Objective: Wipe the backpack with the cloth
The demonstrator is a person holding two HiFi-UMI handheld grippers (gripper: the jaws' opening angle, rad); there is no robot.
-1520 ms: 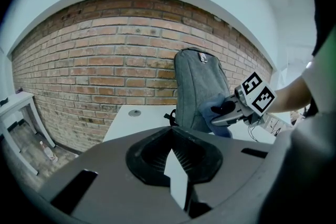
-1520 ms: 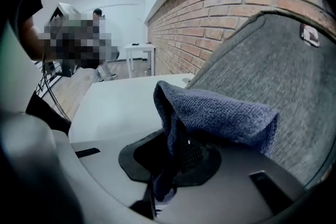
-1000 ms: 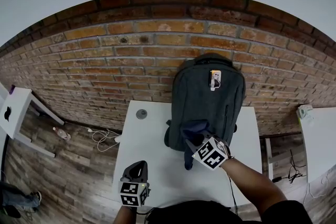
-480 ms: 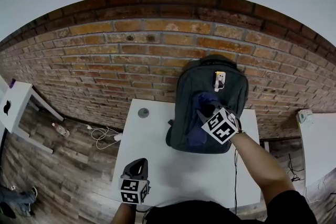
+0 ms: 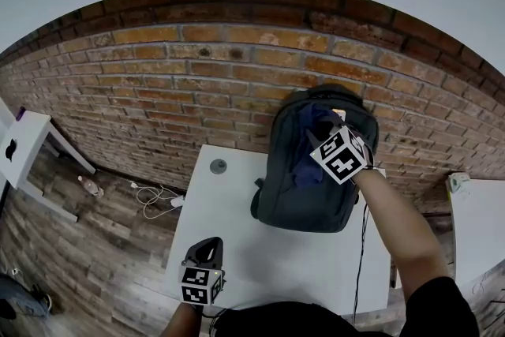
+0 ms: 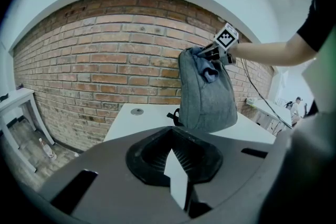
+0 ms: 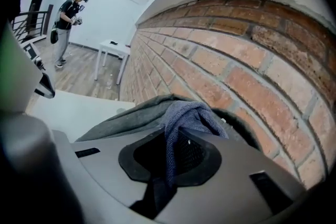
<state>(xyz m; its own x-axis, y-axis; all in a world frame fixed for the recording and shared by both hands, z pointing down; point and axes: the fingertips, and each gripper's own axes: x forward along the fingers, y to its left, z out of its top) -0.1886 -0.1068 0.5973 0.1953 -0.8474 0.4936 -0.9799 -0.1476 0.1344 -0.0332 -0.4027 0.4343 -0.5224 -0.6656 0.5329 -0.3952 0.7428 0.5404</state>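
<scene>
A grey backpack [image 5: 304, 189] stands upright on the white table [image 5: 237, 241], leaning on the brick wall. My right gripper [image 5: 325, 130] is shut on a blue cloth [image 5: 310, 146] and presses it against the backpack's top front. In the right gripper view the cloth [image 7: 186, 113] hangs folded between the jaws over the backpack's [image 7: 123, 119] top edge. The left gripper view has the backpack [image 6: 207, 99], the cloth [image 6: 208, 70] and the right gripper [image 6: 212, 54] side-on. My left gripper [image 5: 205, 255] is shut on nothing near the table's front left edge, well away from the backpack.
A small round grey disc [image 5: 218, 166] lies on the table at its back left. A white side table [image 5: 20, 150] and cables [image 5: 154, 201] are on the wooden floor to the left. Another white table [image 5: 473, 221] stands to the right. A person [image 7: 68, 16] stands far off.
My right gripper has slid the cloth up the backpack's front, from near its lower part to its top. The left gripper has stayed put.
</scene>
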